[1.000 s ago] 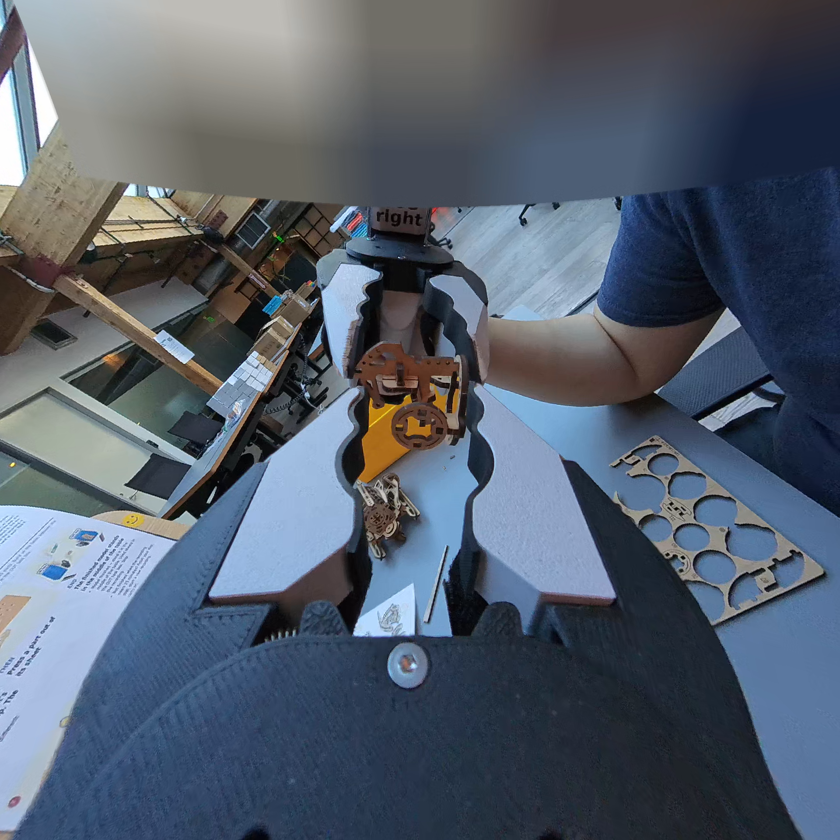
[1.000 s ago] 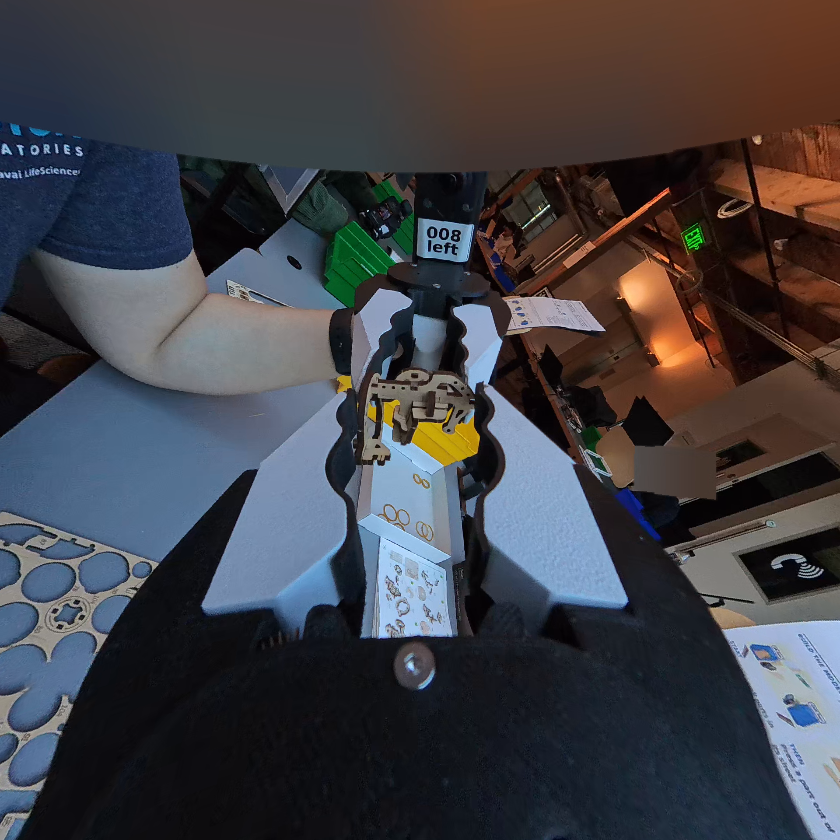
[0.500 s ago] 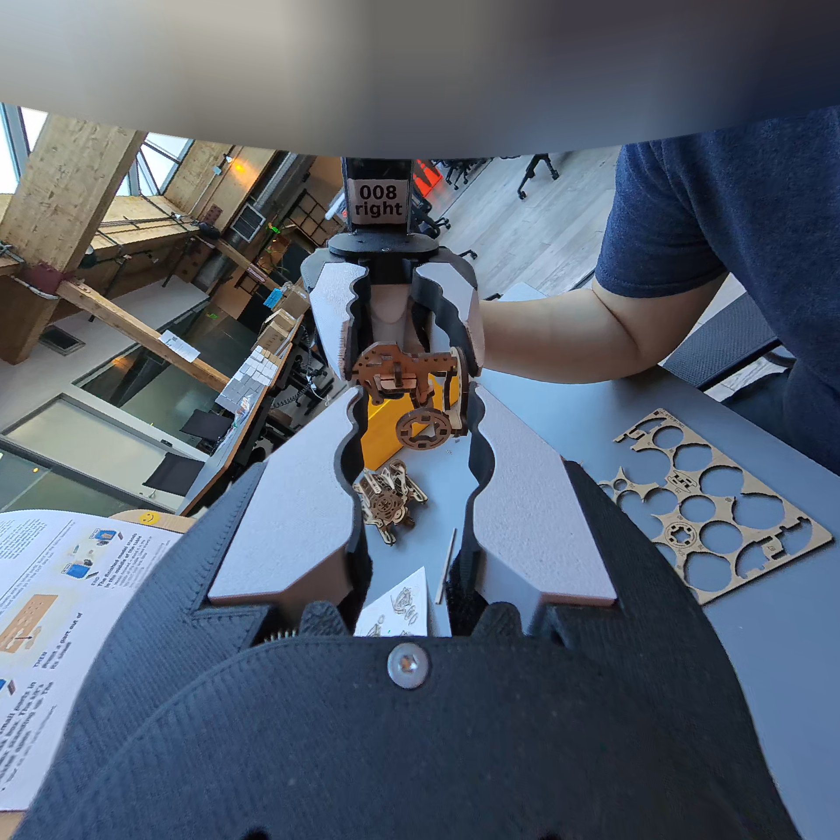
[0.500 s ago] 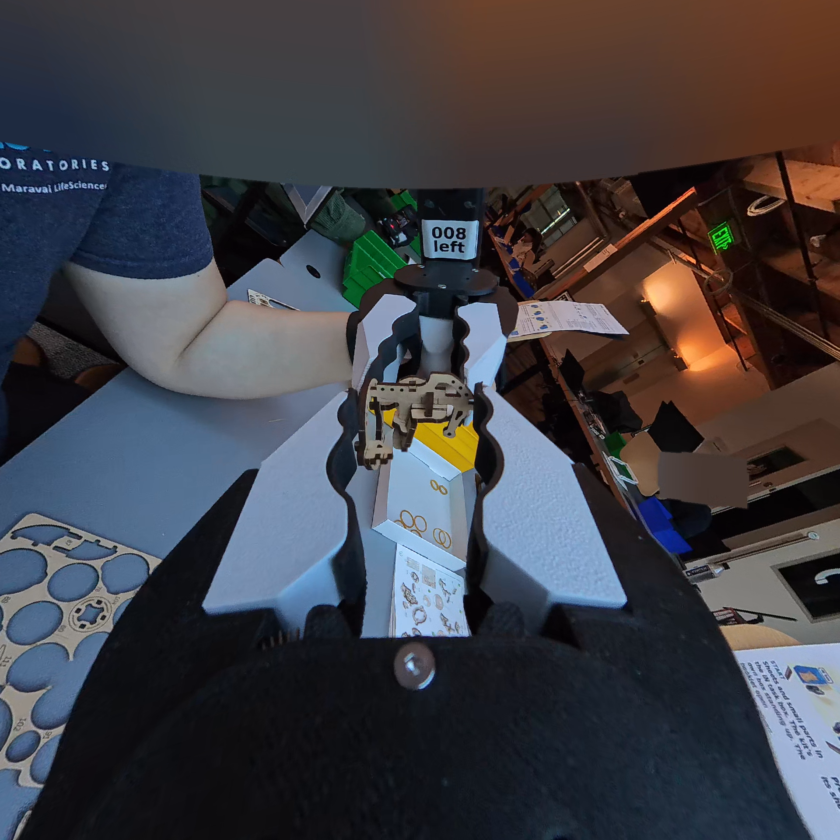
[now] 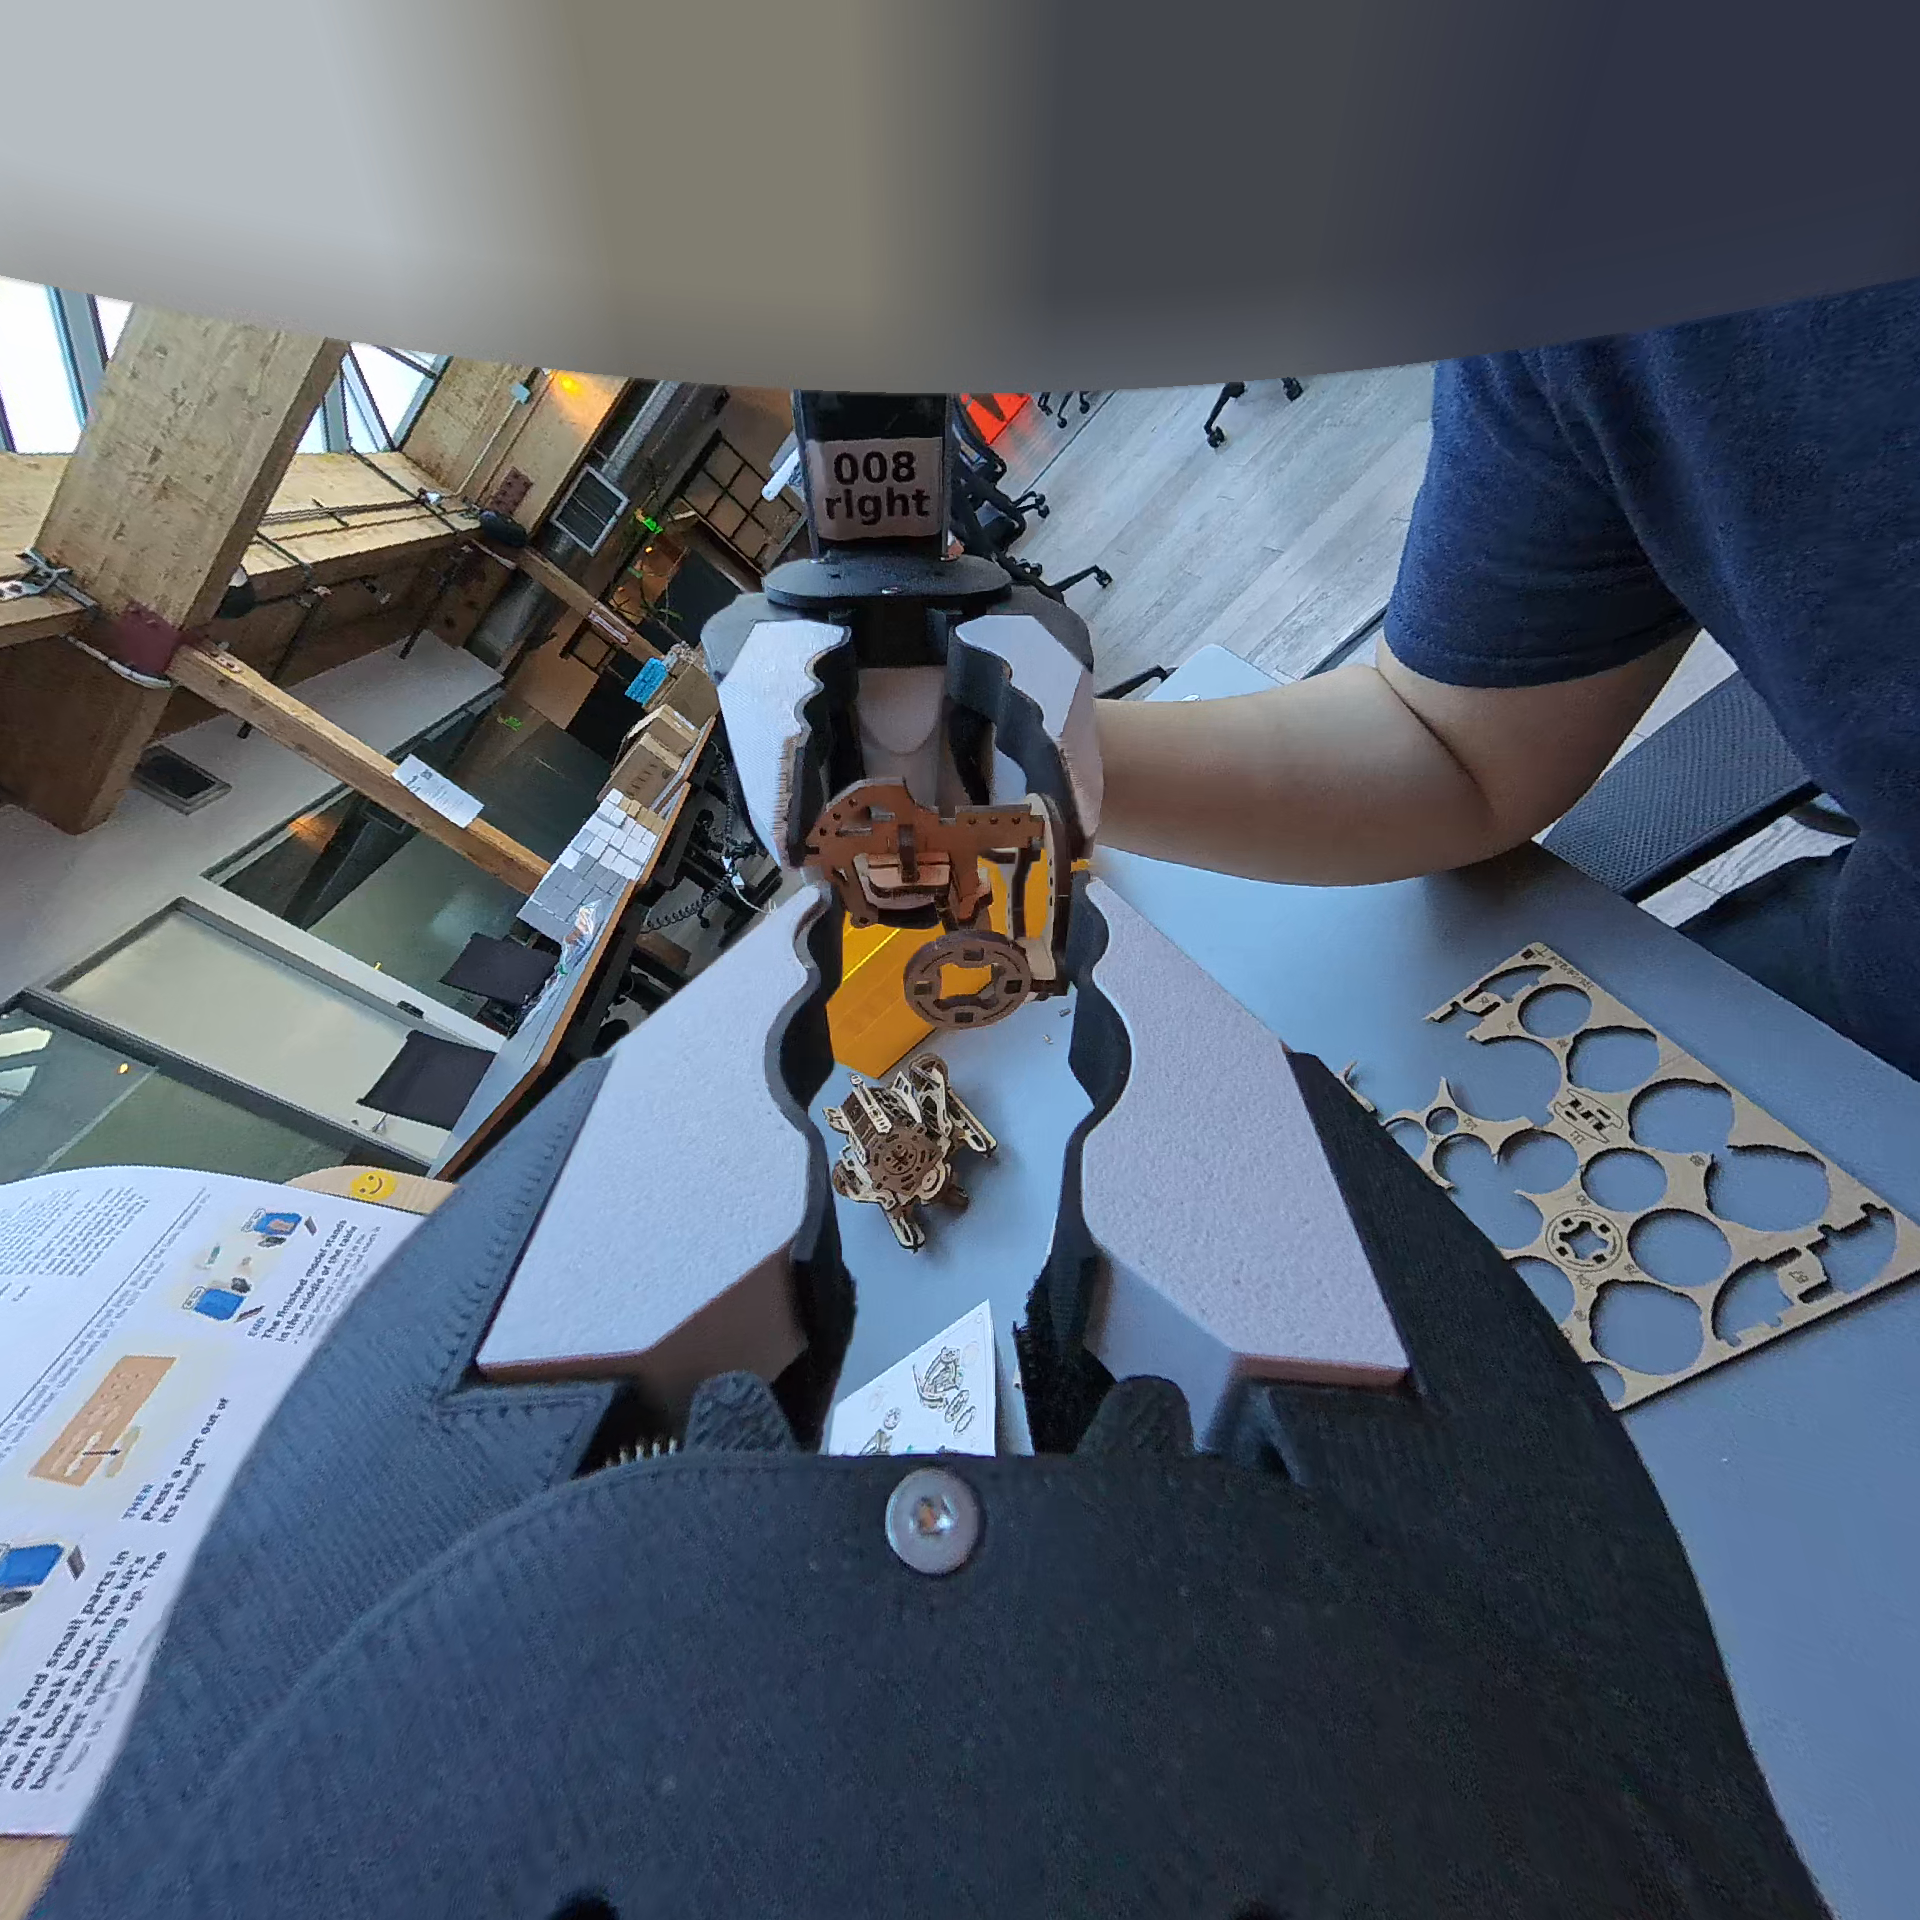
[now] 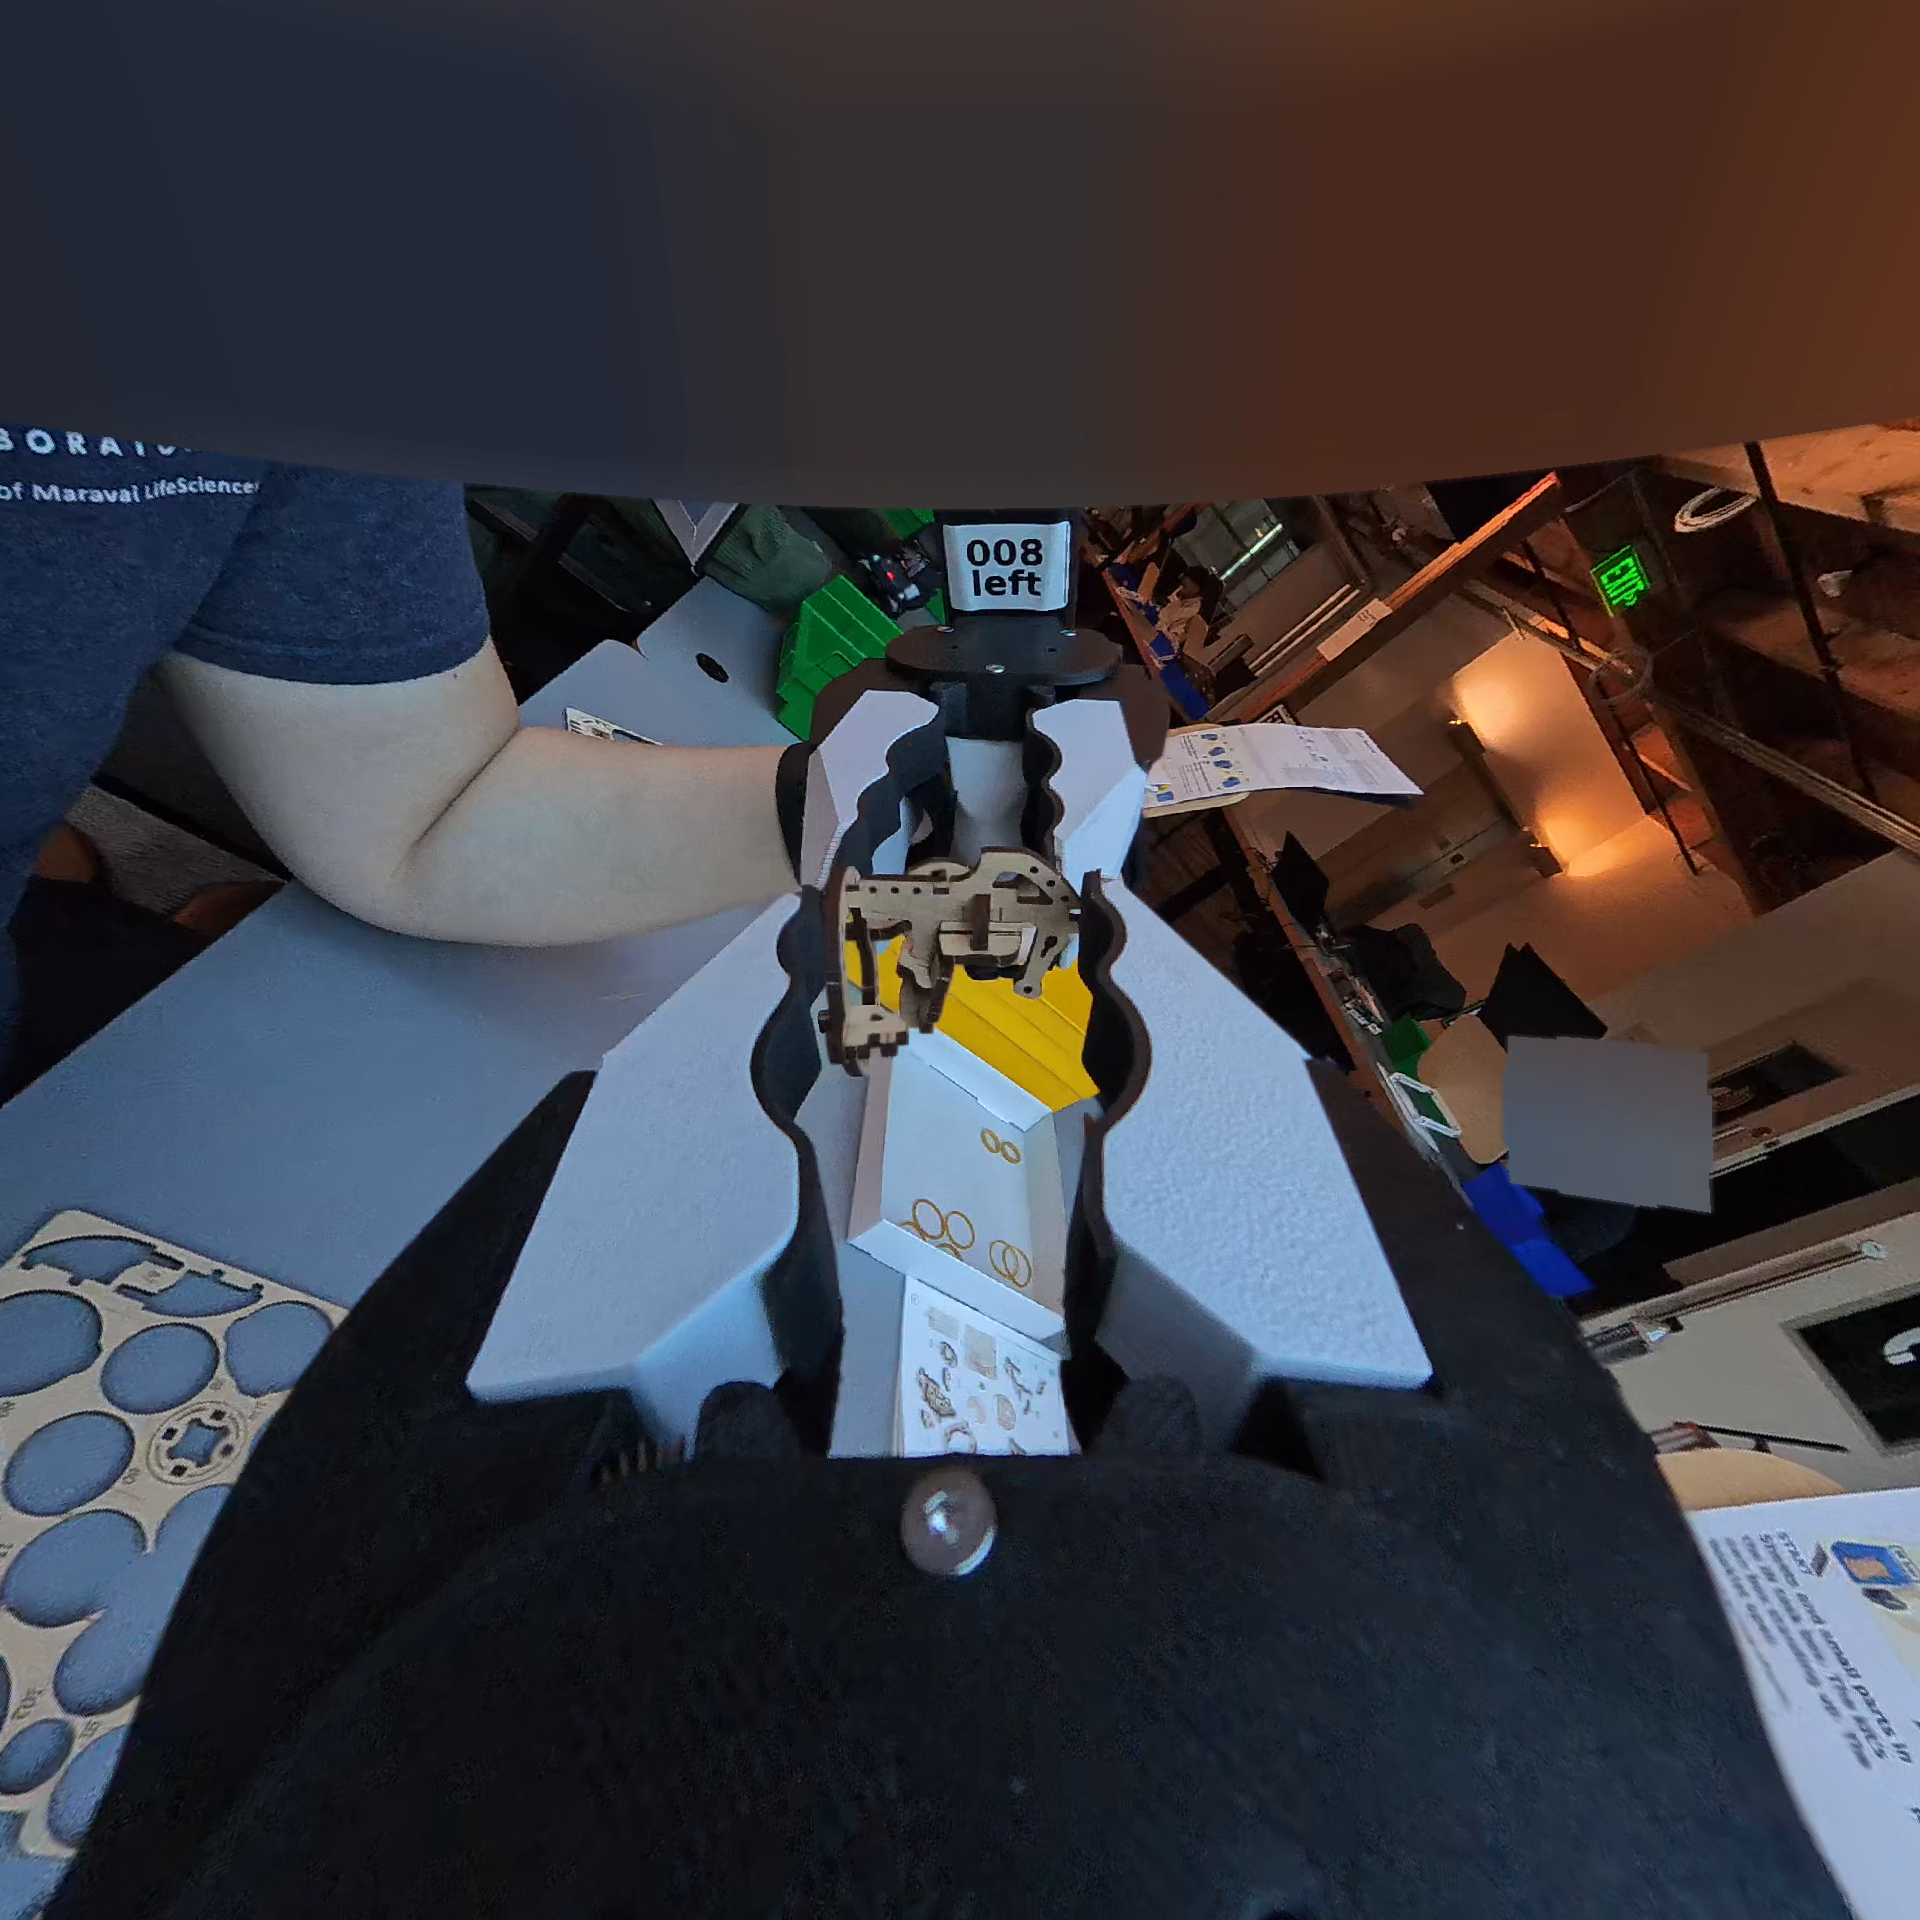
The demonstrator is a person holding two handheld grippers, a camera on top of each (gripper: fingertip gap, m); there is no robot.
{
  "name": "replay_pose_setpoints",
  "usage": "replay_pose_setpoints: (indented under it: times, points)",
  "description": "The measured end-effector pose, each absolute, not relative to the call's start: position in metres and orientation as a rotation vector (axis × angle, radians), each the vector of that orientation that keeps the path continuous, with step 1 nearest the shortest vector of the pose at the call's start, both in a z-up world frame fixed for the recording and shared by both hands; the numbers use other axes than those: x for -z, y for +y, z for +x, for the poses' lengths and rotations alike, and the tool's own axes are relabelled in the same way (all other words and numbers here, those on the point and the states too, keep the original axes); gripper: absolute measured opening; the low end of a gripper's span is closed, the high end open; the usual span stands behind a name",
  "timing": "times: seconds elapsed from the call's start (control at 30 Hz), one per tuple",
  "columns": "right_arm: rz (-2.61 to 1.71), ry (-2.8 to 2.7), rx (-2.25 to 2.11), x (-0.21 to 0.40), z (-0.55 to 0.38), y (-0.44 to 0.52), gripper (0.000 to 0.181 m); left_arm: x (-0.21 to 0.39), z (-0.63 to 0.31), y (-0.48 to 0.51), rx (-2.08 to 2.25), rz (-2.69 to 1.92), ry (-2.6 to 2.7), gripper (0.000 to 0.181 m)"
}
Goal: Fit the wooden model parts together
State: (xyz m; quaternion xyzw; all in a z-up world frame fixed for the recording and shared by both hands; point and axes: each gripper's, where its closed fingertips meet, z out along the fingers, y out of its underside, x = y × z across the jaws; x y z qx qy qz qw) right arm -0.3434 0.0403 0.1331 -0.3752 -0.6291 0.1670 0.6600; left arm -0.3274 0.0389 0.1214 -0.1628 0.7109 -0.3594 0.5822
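A partly built wooden model (image 5: 930,868) is held in the air between my two grippers, which face each other tip to tip. My left gripper (image 5: 948,920) is shut on its near side, and a round wheel part (image 5: 961,979) hangs at the model's lower right. My right gripper (image 5: 920,758) grips it from the far side. In the right wrist view the same model (image 6: 951,925) sits between my right gripper's tips (image 6: 954,920), with the left gripper (image 6: 961,821) behind it. The contact points are hidden by the wood.
A second small wooden model (image 5: 904,1153) lies on the grey table (image 5: 1299,966), near a yellow box (image 5: 868,987). A punched-out plywood sheet (image 5: 1621,1174) lies to the right, an instruction sheet (image 5: 125,1403) to the left. A white tray with rings (image 6: 966,1174) and a booklet (image 6: 977,1382) lie below. Only a small space, under 4 cm, lies between the two pairs of fingers.
Both grippers have tilted and shifted a little together, so the table and background slide in both views. The model stays held between them in the same pose.
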Motion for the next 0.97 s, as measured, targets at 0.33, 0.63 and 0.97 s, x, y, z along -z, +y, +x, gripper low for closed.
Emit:
replay_pose_setpoints:
  times: [0.33,0.63,0.97]
  points:
    - [-0.846,-1.383,-0.338,-0.137,-0.338,0.047,0.048,-0.124,-0.325,0.043,0.855,-0.404,1.651,0.033]
    - [-0.794,-1.362,-0.374,-0.144,-0.334,0.042,0.047,-0.136,-0.324,0.042,0.855,-0.408,1.566,0.049]
    - [-0.699,-1.383,-0.496,-0.141,-0.339,0.033,0.047,-0.133,-0.324,0.031,0.937,-0.393,1.608,0.054]
